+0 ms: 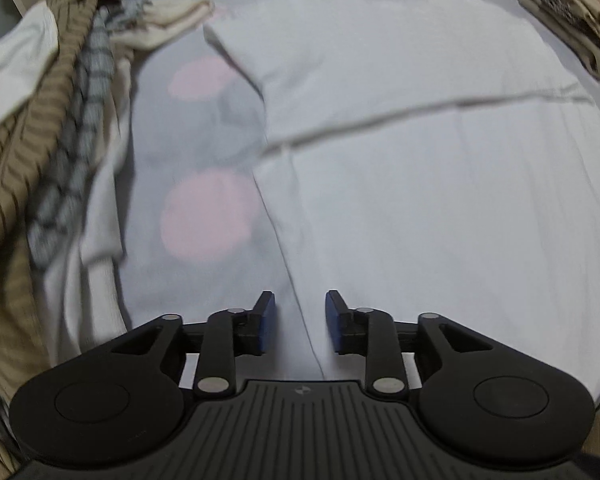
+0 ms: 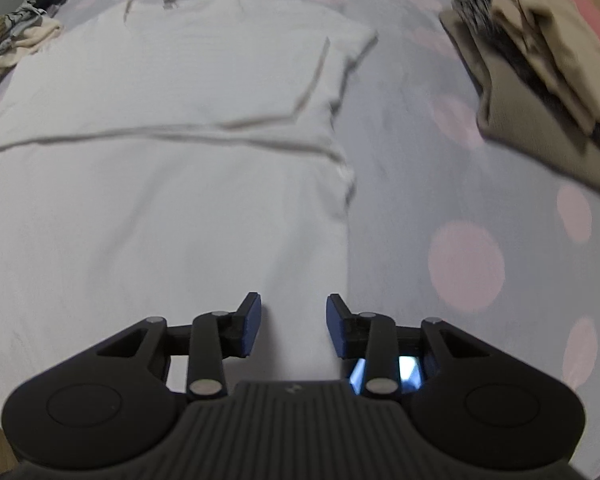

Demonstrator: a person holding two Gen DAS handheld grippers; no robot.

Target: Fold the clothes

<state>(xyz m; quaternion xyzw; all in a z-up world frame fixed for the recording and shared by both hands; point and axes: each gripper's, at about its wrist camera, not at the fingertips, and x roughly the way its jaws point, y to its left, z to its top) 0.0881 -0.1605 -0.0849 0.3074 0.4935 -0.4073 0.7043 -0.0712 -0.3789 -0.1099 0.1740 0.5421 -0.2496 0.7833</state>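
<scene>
A white T-shirt (image 1: 400, 152) lies spread flat on the grey bed sheet with pink dots (image 1: 204, 216), its collar at the far end and its sleeves folded in across the body. My left gripper (image 1: 300, 322) hovers over the shirt's near left edge, open, with nothing between its blue pads. In the right wrist view the same white T-shirt (image 2: 160, 184) fills the left half. My right gripper (image 2: 293, 324) stands open above the shirt's near right edge, pads apart and not pressing on cloth.
A heap of unfolded clothes (image 1: 52, 128), tan striped, grey checked and white, lies at the left of the bed. A stack of folded beige and dark garments (image 2: 540, 64) sits at the far right. Pink-dotted grey sheet (image 2: 460, 240) shows right of the shirt.
</scene>
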